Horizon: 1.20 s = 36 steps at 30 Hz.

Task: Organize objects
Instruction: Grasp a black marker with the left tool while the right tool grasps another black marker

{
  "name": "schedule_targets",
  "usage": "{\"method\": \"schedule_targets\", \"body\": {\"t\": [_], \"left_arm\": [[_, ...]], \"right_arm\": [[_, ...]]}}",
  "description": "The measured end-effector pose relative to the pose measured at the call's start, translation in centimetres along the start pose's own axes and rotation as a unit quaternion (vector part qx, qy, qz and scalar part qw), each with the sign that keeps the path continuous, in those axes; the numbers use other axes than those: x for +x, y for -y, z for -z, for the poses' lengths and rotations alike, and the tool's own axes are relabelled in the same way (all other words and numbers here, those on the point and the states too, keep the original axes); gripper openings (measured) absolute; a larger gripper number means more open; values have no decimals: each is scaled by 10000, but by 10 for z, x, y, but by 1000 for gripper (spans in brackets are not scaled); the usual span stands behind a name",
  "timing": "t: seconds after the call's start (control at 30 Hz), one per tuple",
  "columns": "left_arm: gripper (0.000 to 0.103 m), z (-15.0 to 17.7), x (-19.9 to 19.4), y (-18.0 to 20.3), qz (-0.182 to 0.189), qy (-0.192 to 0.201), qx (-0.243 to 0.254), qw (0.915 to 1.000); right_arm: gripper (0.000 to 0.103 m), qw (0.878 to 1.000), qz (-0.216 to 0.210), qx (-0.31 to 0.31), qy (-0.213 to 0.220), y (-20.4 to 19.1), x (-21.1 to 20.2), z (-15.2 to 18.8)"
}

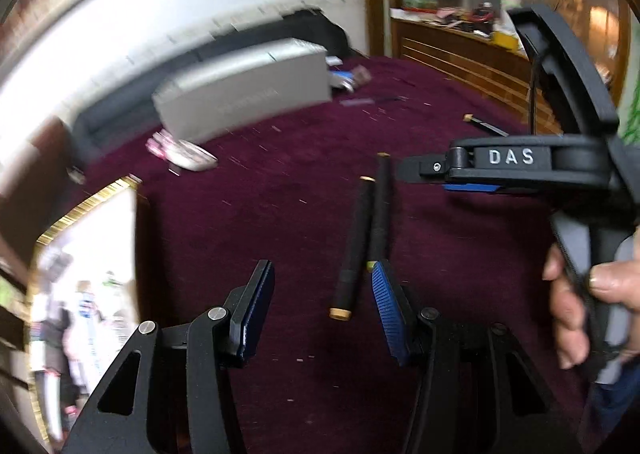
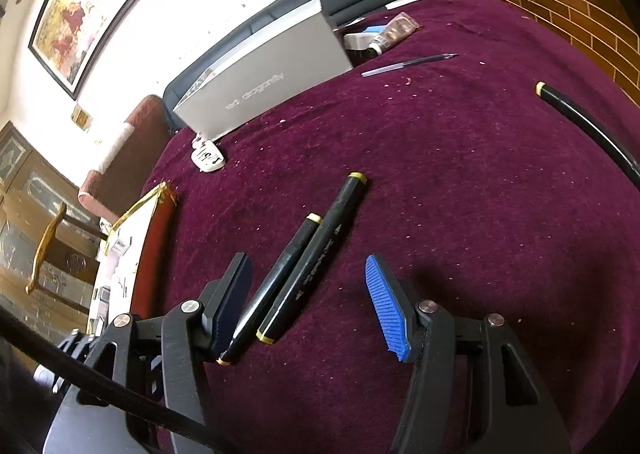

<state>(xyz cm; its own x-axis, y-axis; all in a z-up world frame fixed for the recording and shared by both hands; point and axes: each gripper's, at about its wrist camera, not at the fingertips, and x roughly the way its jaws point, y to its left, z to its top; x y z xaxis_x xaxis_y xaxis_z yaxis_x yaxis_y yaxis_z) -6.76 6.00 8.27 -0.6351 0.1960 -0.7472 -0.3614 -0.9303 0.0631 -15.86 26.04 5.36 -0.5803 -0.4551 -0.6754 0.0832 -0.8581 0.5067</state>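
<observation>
Two black markers with yellow end caps (image 1: 354,246) lie side by side on the maroon cloth (image 1: 280,181). They also show in the right wrist view (image 2: 304,262). My left gripper (image 1: 320,290) is open above them, its right pad near their lower ends. My right gripper (image 2: 308,290) is open and empty, the markers lying between its fingers, close to the left finger (image 2: 234,290). The right gripper also shows in the left wrist view (image 1: 436,173), to the right of the markers, held by a hand. A third black marker (image 2: 588,125) lies far right.
A grey box (image 2: 268,69) lies at the back of the cloth. A clear pen (image 2: 408,63), a small tube (image 2: 396,33) and a white tag (image 2: 208,157) lie near it. A gold-edged card (image 2: 132,246) rests at the left edge. A wooden cabinet (image 1: 460,53) stands behind.
</observation>
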Motion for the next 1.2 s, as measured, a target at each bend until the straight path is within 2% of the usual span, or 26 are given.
{"method": "schedule_targets", "body": {"t": [0.07,0.27,0.4,0.43,0.47,0.57,0.6,0.8,0.83,0.87,1.03,1.07,1.1,1.2], "left_arm": [[44,-5,9,-6,255,-171,-26,9995],[44,-14,37,7,432,-538,199,9974],[44,-20,57,20,269,-653,404,9967],[38,-21,63,20,179,-709,402,9965],[28,-21,69,19,135,-750,375,9964],[15,-21,87,8,6,-932,44,9956],[13,-20,85,4,39,-851,-74,9963],[11,4,68,-19,-148,-857,-667,9940],[11,9,64,-21,-201,-866,-713,9935],[11,14,61,-22,-225,-868,-735,9933],[11,21,58,-23,-254,-813,-798,9932],[11,21,57,-23,-259,-810,-801,9932],[11,21,56,-22,-268,-798,-794,9933],[11,23,55,-26,-177,-745,-935,9927]], "right_arm": [[58,10000,-23,86,2,4,-1,-2],[58,9999,-14,121,-4,5,0,-2],[58,9999,-3,124,-4,5,0,-2],[58,9999,-1,125,-5,5,0,-2],[58,9999,5,120,-15,5,1,-2],[58,9999,15,127,-44,7,3,-2],[58,9999,24,122,-48,7,3,-2],[57,9997,186,35,-154,7,12,1],[50,9996,214,10,-185,6,15,2],[44,9992,320,-53,-251,2,20,3],[43,9925,972,-470,-574,-24,44,0],[43,9867,1299,-701,-677,-33,55,-2],[43,9832,1455,-867,-682,-39,59,-2],[33,9556,2173,-1838,-758,-63,79,2]]}}
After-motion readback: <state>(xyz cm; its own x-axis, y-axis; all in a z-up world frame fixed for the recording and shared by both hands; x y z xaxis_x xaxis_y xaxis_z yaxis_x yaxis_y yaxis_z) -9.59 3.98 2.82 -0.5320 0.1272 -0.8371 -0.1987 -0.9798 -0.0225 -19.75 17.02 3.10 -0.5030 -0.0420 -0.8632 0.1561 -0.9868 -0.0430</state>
